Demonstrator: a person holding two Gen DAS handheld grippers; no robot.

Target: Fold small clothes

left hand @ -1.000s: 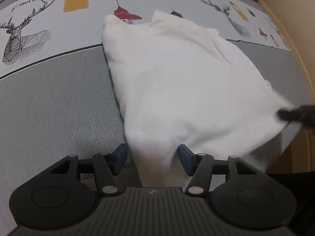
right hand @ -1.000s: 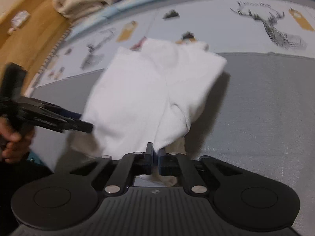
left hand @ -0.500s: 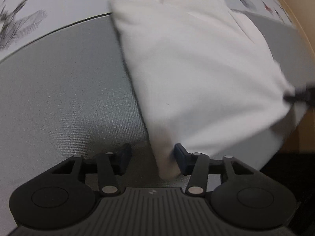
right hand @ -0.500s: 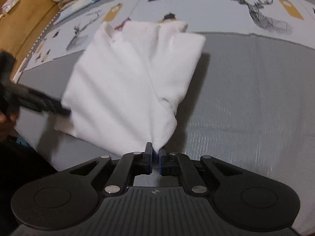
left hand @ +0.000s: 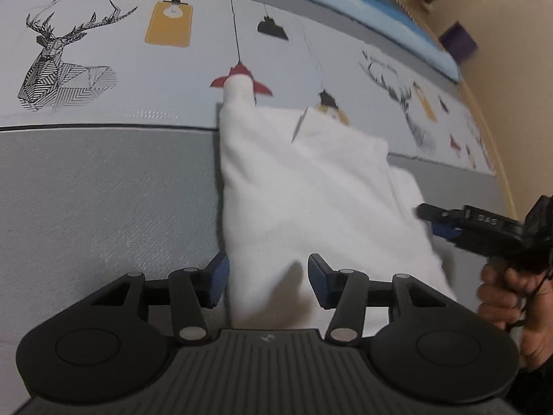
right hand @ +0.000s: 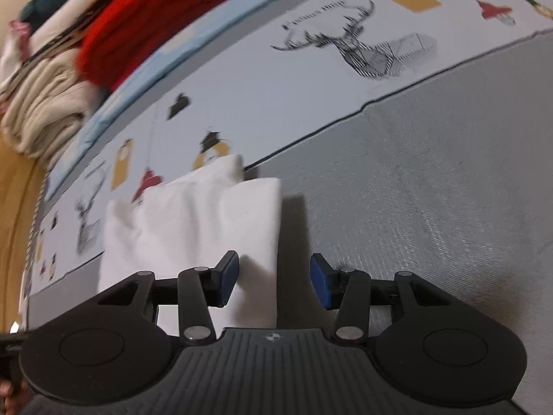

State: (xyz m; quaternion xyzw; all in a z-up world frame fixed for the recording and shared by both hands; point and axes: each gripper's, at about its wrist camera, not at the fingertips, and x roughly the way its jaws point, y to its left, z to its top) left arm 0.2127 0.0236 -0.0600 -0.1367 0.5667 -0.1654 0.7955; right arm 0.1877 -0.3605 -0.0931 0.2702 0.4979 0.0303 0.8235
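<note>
A small white garment (left hand: 304, 186) lies folded on the grey mat, its far end reaching the printed cloth. My left gripper (left hand: 268, 282) is open, its blue pads on either side of the garment's near corner. My right gripper (right hand: 274, 283) is open over the garment's right edge (right hand: 207, 228); its left pad is over the cloth and its right pad over bare mat. The right gripper also shows in the left wrist view (left hand: 435, 221) at the garment's right side, held by a hand.
The printed cloth (left hand: 103, 52) with deer and lamp pictures covers the far part of the surface. A pile of folded clothes, red (right hand: 155, 20) and cream (right hand: 45, 103), sits at the far left in the right wrist view. A wooden edge (left hand: 497, 159) runs along the right.
My right gripper has opened and let go of the garment corner. The garment has dropped flat onto the mat. The left gripper stays open at the near corner.
</note>
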